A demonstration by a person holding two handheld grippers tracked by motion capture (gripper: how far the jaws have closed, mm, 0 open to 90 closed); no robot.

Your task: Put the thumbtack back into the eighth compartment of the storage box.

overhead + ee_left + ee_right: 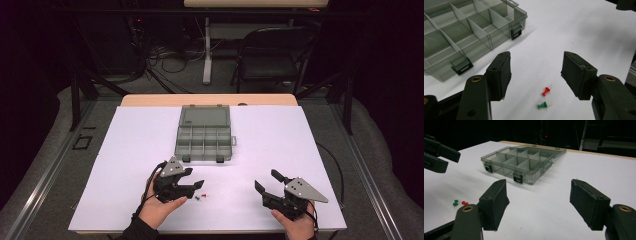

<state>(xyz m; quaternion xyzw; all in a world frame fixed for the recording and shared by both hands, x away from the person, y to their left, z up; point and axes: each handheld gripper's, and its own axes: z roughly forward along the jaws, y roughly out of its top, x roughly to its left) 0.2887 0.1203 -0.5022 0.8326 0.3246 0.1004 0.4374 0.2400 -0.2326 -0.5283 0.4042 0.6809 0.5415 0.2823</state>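
- High view: white sheet (280, 150) covers the table. A grey translucent compartment box (205, 136) sits at centre, on the far half of the sheet, lid folded back flat behind it, two dark latches on the near edge.
- High view: left gripper (199, 186), held in the person's left hand (159, 207), sits near the front edge, left of centre, jaws apart and pointing right. Just beyond its tips lie a red pushpin (204, 195) and a green pushpin (197, 198), close together on the sheet, not touched.
- High view: right gripper (267, 181), held in the right hand (297, 226), sits near the front right, jaws spread, nothing between them.
- Left gripper view: jaws wide apart above the sheet; red pushpin (546, 90) and green pushpin (542, 105) lie in the gap between them, on the sheet, ungripped. Box (469, 35) at upper left, compartments empty so far as visible.
- Right gripper view: jaws wide apart, nothing held. Box (524, 163) ahead, open. Green pushpin (455, 203) and red pushpin (464, 203) at far left on the sheet; left gripper (447, 160) at upper left, jaws parted.
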